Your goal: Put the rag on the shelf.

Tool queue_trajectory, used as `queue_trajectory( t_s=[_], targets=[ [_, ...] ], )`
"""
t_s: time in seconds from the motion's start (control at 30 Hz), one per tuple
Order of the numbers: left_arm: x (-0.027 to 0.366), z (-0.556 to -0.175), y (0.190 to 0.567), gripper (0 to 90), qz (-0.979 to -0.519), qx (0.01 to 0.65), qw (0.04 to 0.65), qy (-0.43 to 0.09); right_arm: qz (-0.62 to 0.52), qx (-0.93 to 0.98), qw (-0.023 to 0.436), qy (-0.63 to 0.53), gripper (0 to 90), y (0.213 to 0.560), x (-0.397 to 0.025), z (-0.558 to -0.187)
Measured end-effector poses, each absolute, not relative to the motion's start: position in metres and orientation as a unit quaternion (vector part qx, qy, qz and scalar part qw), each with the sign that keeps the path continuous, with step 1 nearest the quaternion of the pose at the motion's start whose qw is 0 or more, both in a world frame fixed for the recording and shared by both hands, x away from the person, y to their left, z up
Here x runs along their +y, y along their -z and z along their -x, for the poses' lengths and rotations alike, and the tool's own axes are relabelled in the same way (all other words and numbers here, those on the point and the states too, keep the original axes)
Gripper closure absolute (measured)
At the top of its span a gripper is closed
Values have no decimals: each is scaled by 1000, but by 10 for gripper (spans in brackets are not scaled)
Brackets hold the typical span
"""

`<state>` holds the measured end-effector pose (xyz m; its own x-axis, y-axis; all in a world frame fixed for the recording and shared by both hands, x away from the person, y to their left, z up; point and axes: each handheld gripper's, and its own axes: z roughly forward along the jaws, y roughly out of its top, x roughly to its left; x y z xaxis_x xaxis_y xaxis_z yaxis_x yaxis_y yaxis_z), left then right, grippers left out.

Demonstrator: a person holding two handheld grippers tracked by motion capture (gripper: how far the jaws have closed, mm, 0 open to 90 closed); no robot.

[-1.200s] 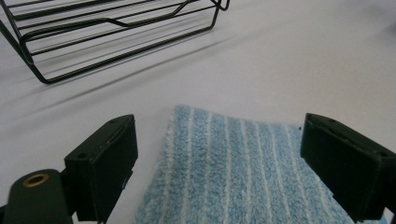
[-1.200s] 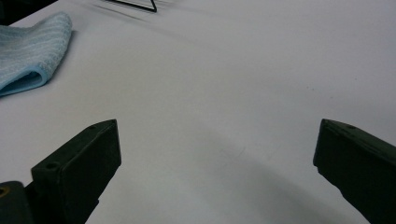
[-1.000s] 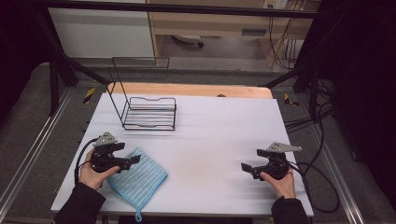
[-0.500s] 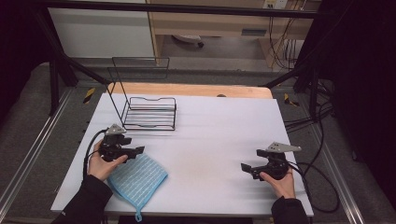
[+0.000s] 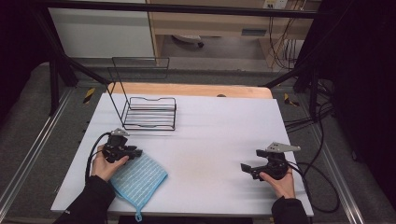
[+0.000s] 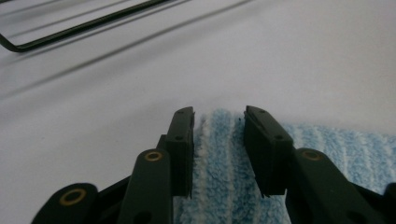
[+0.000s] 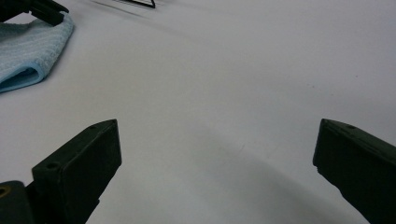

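The table [image 5: 219, 135] has a white, matte top, and along its far edge a strip of light wood shows. It stands inside a dark metal frame, on a grey floor with rails at both sides; behind it I see a pale wooden shelf unit, a white panel and many cables hanging at the far right. On the table I count one cloth, one wire rack and two grippers, each held by one hand of the person, whose dark sleeves come over the near edge. The blue cloth [image 5: 137, 176], striped with thin white lines and with a small loop at one corner, lies flat near the near left corner of the table. The left gripper [image 5: 134, 152] is at the far corner of this cloth; in the left gripper view its jaws stand a little apart, one on each side of the cloth edge [image 6: 219, 154], and they are not closed on it. The right gripper [image 5: 244, 167] rests low near the near right corner, well apart from the cloth, with its jaws wide open over bare table and holding nothing. The black wire rack [image 5: 150, 113] stands empty toward the far left corner.
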<state>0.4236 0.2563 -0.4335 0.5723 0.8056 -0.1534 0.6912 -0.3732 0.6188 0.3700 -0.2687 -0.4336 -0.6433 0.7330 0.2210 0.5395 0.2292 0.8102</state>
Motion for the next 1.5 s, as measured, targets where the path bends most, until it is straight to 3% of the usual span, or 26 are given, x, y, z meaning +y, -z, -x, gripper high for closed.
queue_trajectory(
  t_s=[0.5,1.03,1.5],
  targets=[
    [254,-424,434,841,-831,433,337,-90,-404,780,102,-467,18,434,-268,-371],
    [225,-420,429,848,-841,361,395,-86,-405,782,103,-463,21,435,-266,-372],
    [177,-420,428,848,-860,324,385,-86,-406,781,105,-462,22,434,-266,-371]
  ],
)
